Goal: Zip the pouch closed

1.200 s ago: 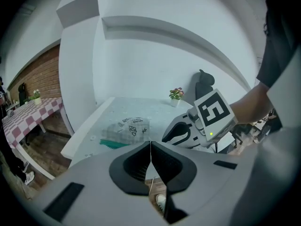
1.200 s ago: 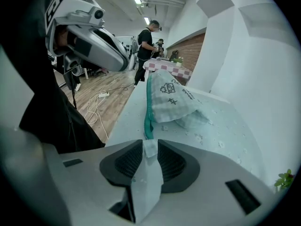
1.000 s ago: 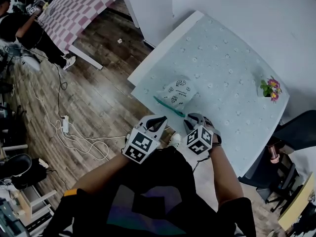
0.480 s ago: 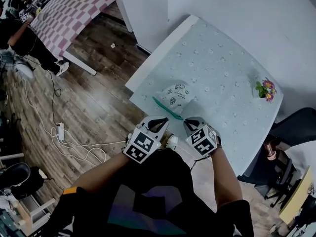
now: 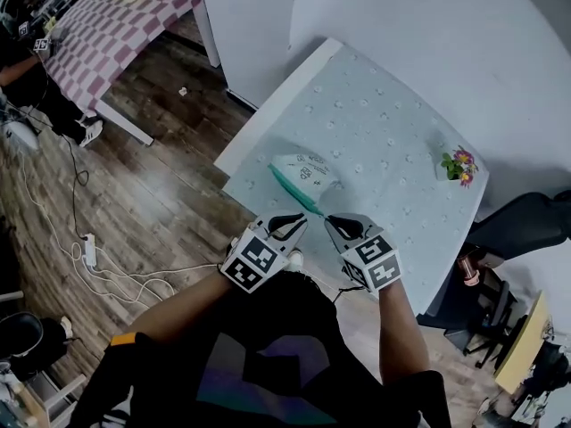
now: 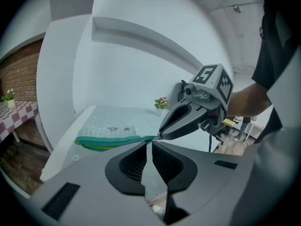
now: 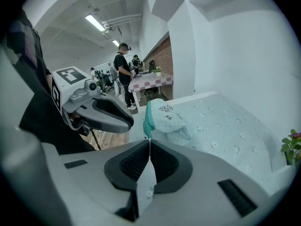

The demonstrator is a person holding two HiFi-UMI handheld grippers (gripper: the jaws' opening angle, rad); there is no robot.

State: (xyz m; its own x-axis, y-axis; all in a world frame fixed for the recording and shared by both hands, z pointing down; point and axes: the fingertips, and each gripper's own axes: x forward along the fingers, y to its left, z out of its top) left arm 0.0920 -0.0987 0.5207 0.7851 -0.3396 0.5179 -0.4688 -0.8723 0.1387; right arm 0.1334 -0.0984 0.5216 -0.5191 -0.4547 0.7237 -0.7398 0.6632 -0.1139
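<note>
You had your right gripper pinched shut on the end of the zip, right at the table's near edge. Its own view showed the two jaws pressed together, with the green zip end running straight into their tips. Your left gripper had its jaws together too, but nothing was between them. It hung just off the table's near edge, close beside the zip end and not touching it.

The pouch lay on the table close to that near edge, well apart from the little flower pot at the table's far corner.

Not much had changed in the last second. Your left gripper had moved in closer to the right one, so the two tips were almost side by side at the table's edge. The pouch had bunched up a bit, and the zip looked pulled into a straight line toward your right gripper.

I think that meant you were getting ready to pull, not pulling yet. Some yellow showed under the green zip in the left gripper view, so part of the pouch mouth still looked open. Your left gripper would most likely have to open and hold the pouch while the zip slid
</note>
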